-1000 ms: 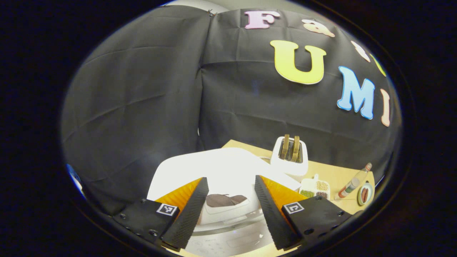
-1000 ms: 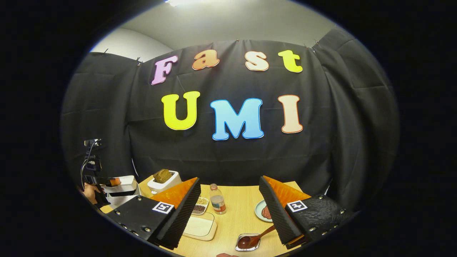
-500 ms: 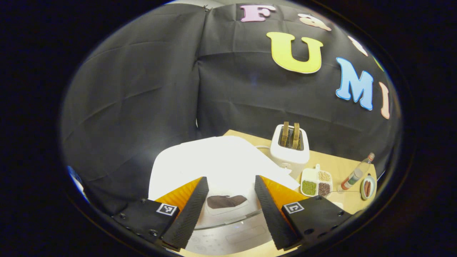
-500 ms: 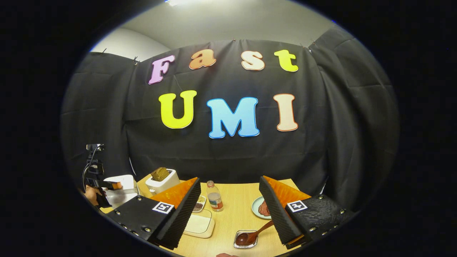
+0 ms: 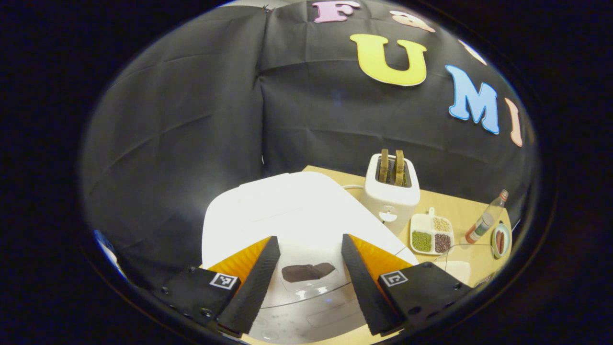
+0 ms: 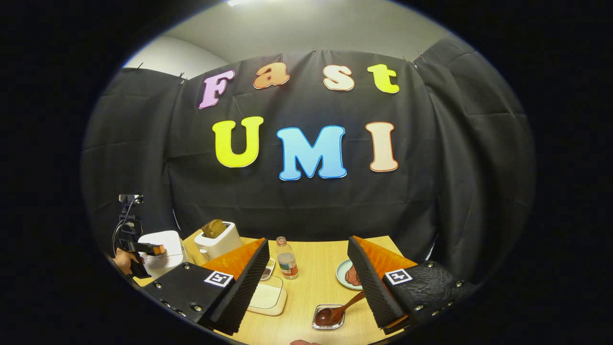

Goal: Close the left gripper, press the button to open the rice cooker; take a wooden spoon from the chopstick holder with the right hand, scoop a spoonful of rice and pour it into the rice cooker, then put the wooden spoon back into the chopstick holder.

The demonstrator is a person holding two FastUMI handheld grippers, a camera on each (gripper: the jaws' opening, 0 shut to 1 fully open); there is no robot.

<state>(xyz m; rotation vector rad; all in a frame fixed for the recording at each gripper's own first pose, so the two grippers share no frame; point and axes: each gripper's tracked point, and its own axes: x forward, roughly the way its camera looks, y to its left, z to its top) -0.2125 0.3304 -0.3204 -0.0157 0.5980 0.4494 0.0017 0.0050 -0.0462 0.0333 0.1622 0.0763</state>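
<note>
Left tongs [image 5: 306, 273] hang released above the white rice cooker [image 5: 292, 211], fingers spread apart with the cooker's dark button [image 5: 306, 271] showing between them. Its lid is down. Right tongs [image 6: 309, 280] are likewise released, holding nothing, over the wooden worktop [image 6: 316, 282].

In the right gripper view a wooden spoon [image 6: 337, 311] lies with its bowl in a small clear dish [image 6: 329, 318]; its handle end is hidden behind the right finger. I cannot make out a chopstick holder. The cooker's front edge is cut off at the bottom of the left gripper view.

From the right gripper view the left tongs appear far off at the left, held in a hand [image 6: 125, 261] over the cooker. A white toaster [image 5: 390, 191] with two slices of bread stands just beside the cooker. Near it are a divided tray [image 5: 431, 235] of beans and grains, a bottle [image 6: 286, 258], a plate [image 6: 348, 275] with dark food, and a pale flat container [image 6: 268, 299].

Black cloth walls the booth, with a pale ceiling above.
</note>
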